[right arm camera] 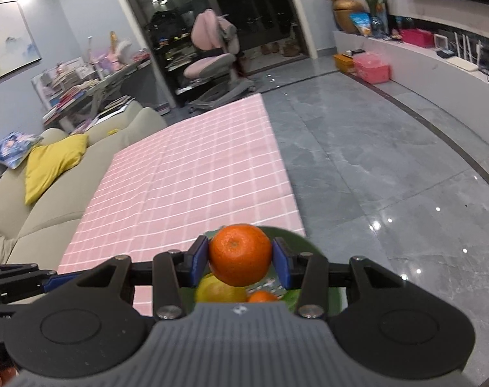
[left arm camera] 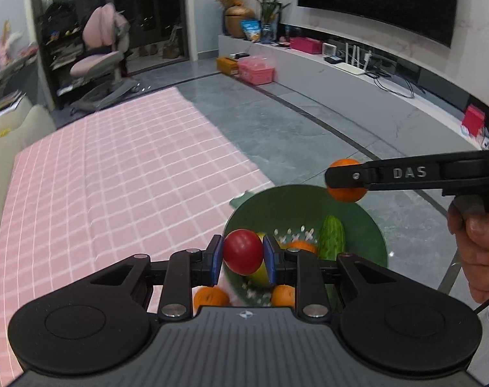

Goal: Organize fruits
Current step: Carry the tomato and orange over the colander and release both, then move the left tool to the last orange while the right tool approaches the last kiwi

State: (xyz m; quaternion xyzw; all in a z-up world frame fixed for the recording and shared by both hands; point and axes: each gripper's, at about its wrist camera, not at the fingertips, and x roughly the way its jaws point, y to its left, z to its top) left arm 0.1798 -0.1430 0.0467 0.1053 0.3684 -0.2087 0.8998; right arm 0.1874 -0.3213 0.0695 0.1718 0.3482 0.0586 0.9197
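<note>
My left gripper (left arm camera: 243,253) is shut on a red apple (left arm camera: 243,251) and holds it above the near left rim of a green colander bowl (left arm camera: 276,200). The bowl holds a cucumber (left arm camera: 332,238), a yellow fruit (left arm camera: 260,274) and oranges (left arm camera: 300,245). Another orange (left arm camera: 210,297) lies on the pink cloth beside the bowl. My right gripper (right arm camera: 240,254) is shut on an orange (right arm camera: 240,254) above the bowl (right arm camera: 296,242); it shows from the side in the left wrist view (left arm camera: 344,180). A yellow fruit (right arm camera: 220,288) and a small orange (right arm camera: 262,296) lie below it.
The bowl sits at the right edge of a table with a pink checked cloth (left arm camera: 115,177). A beige sofa (right arm camera: 34,200) with a yellow cushion (right arm camera: 52,164) runs along the left. Grey tiled floor (right arm camera: 389,177) lies to the right, with a TV bench (left arm camera: 357,74) beyond.
</note>
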